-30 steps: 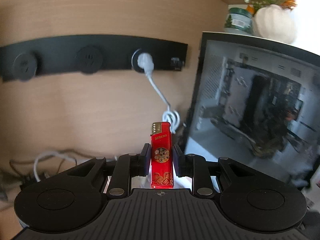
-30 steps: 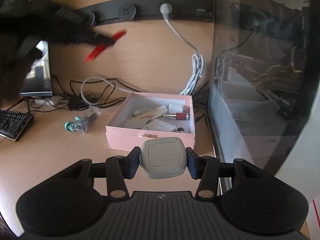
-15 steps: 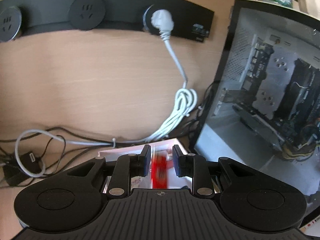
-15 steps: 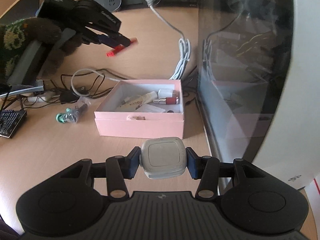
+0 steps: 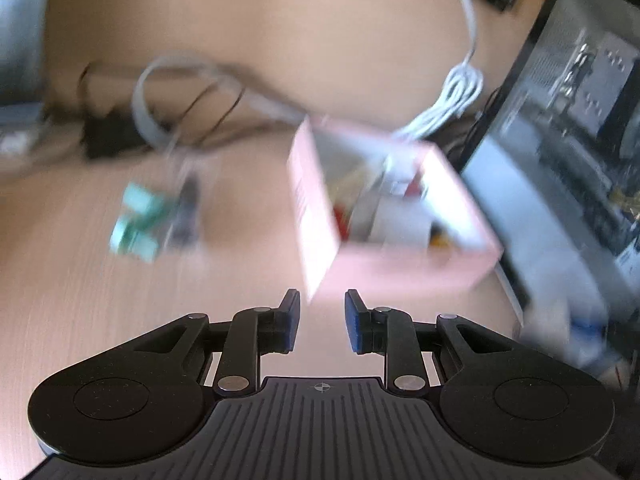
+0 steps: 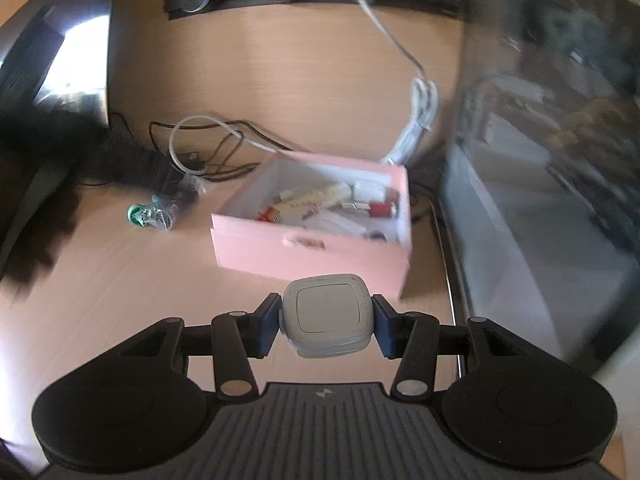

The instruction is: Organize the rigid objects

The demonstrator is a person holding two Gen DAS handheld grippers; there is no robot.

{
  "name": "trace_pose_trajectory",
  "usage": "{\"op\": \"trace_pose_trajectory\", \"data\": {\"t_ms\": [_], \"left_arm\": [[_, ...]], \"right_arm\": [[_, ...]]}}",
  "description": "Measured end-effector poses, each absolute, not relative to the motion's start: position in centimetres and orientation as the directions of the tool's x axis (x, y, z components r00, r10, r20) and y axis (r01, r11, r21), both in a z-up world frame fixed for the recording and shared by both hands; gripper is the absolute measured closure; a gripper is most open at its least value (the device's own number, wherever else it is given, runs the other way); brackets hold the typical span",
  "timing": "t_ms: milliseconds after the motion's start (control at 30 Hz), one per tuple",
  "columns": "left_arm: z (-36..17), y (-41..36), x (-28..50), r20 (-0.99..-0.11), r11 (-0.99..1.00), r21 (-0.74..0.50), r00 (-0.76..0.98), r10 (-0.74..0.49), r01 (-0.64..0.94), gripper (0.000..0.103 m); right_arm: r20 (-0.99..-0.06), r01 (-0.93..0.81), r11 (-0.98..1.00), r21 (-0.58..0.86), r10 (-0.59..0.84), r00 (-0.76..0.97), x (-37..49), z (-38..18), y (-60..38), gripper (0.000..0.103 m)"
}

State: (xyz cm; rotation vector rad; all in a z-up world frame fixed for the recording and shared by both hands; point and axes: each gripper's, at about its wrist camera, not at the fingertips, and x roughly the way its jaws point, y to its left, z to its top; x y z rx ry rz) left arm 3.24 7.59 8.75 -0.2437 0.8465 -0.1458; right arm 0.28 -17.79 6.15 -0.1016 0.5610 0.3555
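On the wooden worktop (image 6: pixel 120 280), a small green-capped bundle (image 6: pixel 154 214) lies toward the left, near tangled cables (image 6: pixel 208 148) at the back edge. To its right sits an open pink box (image 6: pixel 316 254) holding small items, among them a red lighter (image 6: pixel 269 214), with a glass-sided computer case (image 6: pixel 540 160) along the right edge. The left tongs (image 5: pixel 320 320) stand spread and empty just in front of the box's near corner. The right tongs (image 6: pixel 326 320) pinch a rounded grey-white square switch (image 6: pixel 326 316), held before the box's front wall.
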Motion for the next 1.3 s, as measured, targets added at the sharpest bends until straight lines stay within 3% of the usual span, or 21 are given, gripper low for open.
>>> {"op": "trace_pose_trajectory", "data": {"t_ms": [333, 367, 400, 433, 600, 900, 1300], "left_arm": [[8.6, 11.5, -2.0, -0.732, 0.957, -0.252, 0.674, -0.093, -0.142, 0.076], [8.5, 12.0, -2.4, -0.736, 0.955, -0.25, 0.672, -0.079, -0.162, 0.076], [8.5, 12.3, -2.7, -0.742, 0.953, -0.245, 0.667, -0.066, -0.179, 0.076], [8.5, 12.7, -2.8, -0.748, 0.951, -0.24, 0.662, -0.054, -0.195, 0.076], [7.5, 14.4, -3.7, -0.785, 0.936, -0.222, 0.62, -0.006, -0.272, 0.076], [7.4, 14.5, -2.4, -0.786, 0.946, -0.194, 0.619, 0.009, -0.259, 0.076], [9.8, 15.3, 3.4, -0.701, 0.963, -0.2, 0.713, -0.013, -0.178, 0.076]], "right_arm": [[-0.319, -0.346, 0.933, -0.103, 0.298, 0.9, 8.5, 13.0, -13.7, 0.055], [-0.3, -0.336, 0.938, -0.09, 0.296, 0.907, 9.2, 13.5, -13.6, 0.053], [-0.288, -0.328, 0.942, -0.07, 0.296, 0.911, 10.1, 13.9, -13.6, 0.039], [-0.299, -0.326, 0.944, -0.056, 0.296, 0.907, 10.7, 14.1, -13.5, 0.026], [-0.374, -0.405, 0.914, 0.024, 0.384, 0.844, 10.3, 12.2, -13.0, 0.026], [-0.563, -0.502, 0.865, 0.003, 0.417, 0.714, 4.2, 4.5, -12.1, 0.026], [-0.626, -0.42, 0.907, 0.03, 0.345, 0.7, 3.0, 3.6, -13.9, 0.026]]}}
